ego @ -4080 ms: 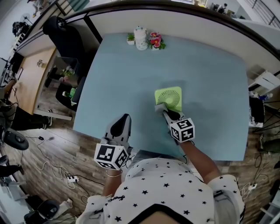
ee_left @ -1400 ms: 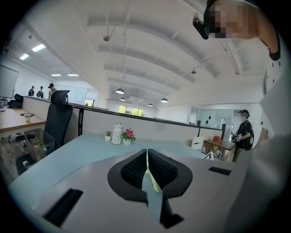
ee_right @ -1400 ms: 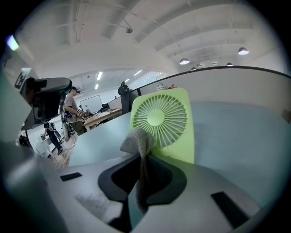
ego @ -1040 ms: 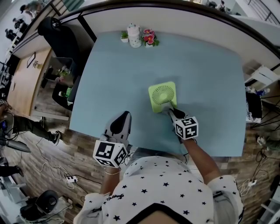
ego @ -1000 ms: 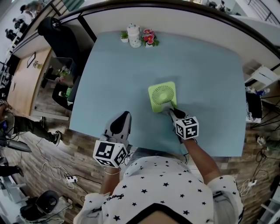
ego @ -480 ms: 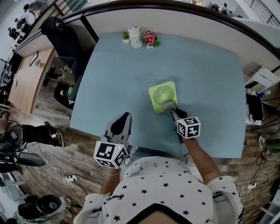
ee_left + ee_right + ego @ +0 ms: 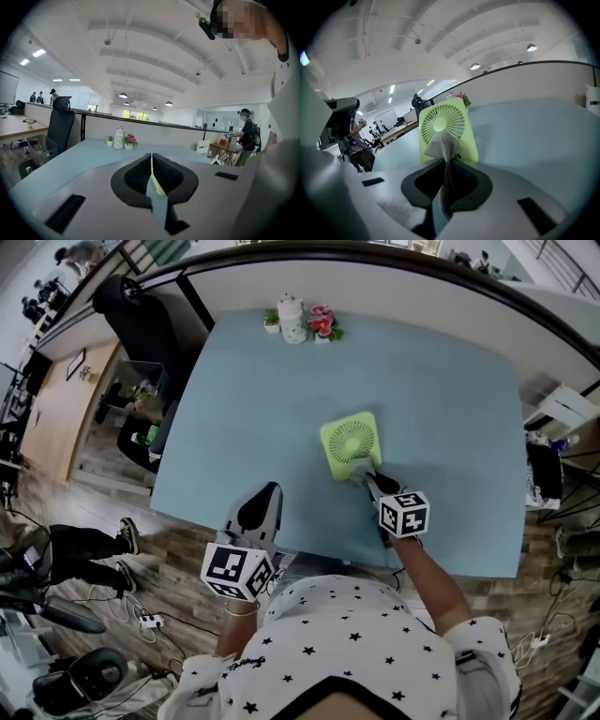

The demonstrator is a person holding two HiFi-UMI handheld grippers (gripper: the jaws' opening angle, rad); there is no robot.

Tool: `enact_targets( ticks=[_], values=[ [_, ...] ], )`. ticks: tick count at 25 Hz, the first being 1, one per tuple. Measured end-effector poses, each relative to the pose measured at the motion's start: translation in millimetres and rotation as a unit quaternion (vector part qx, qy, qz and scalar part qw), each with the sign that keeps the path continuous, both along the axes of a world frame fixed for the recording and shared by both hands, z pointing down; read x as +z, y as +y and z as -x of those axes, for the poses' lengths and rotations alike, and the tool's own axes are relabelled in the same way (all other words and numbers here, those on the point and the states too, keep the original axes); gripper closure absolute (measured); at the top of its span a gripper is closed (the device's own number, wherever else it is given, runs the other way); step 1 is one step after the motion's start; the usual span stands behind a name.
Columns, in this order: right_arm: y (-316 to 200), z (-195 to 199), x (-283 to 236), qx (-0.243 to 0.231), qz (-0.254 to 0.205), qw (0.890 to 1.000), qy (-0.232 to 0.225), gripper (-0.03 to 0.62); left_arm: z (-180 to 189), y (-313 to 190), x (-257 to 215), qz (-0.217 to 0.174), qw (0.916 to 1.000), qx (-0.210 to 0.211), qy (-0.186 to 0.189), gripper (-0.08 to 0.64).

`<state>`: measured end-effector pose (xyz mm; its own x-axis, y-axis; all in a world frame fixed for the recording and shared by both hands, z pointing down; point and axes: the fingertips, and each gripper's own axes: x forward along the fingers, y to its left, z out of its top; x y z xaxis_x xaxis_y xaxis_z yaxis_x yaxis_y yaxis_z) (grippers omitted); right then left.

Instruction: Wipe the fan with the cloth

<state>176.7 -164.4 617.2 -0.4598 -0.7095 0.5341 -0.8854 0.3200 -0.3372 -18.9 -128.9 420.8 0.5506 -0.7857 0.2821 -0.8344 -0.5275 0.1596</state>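
Observation:
A lime-green square fan (image 7: 352, 442) stands on the light blue table (image 7: 450, 399); in the right gripper view the fan (image 7: 440, 119) is upright with its grille facing me. My right gripper (image 7: 367, 480) is shut on a grey cloth (image 7: 352, 468), which rests against the fan's near lower edge. Seen from the right gripper (image 7: 446, 164), the cloth (image 7: 442, 144) bunches up from the jaws onto the lower grille. My left gripper (image 7: 260, 509) hovers over the table's near edge, left of the fan and apart from it. The left gripper (image 7: 151, 161) is shut and holds nothing.
A white jar (image 7: 292, 319) and small flower pots (image 7: 326, 324) sit at the table's far edge. A black chair (image 7: 131, 310) stands off the far left corner. On the floor to the left are a person's legs (image 7: 84, 545) and cables. A partition wall runs behind the table.
The right gripper and cloth stay at the fan's near edge, shifting only slightly. The left gripper has not moved. A person on the floor at left has walked along.

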Motion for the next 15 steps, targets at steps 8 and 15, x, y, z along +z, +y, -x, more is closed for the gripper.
enact_targets(
  ticks=[8,15],
  values=[
    [13.3,12.3,-4.8,-0.004,-0.002,1.0,-0.009,0.557,1.8,6.7,-0.3,0.002,1.0,0.008,-0.004,0.526],
    [24.1,-1.8,-43.7,0.04,-0.044,0.997,-0.039,0.557,-7.1,3.3,2.0,0.001,0.9992,0.039,-0.002,0.526]
  ],
)
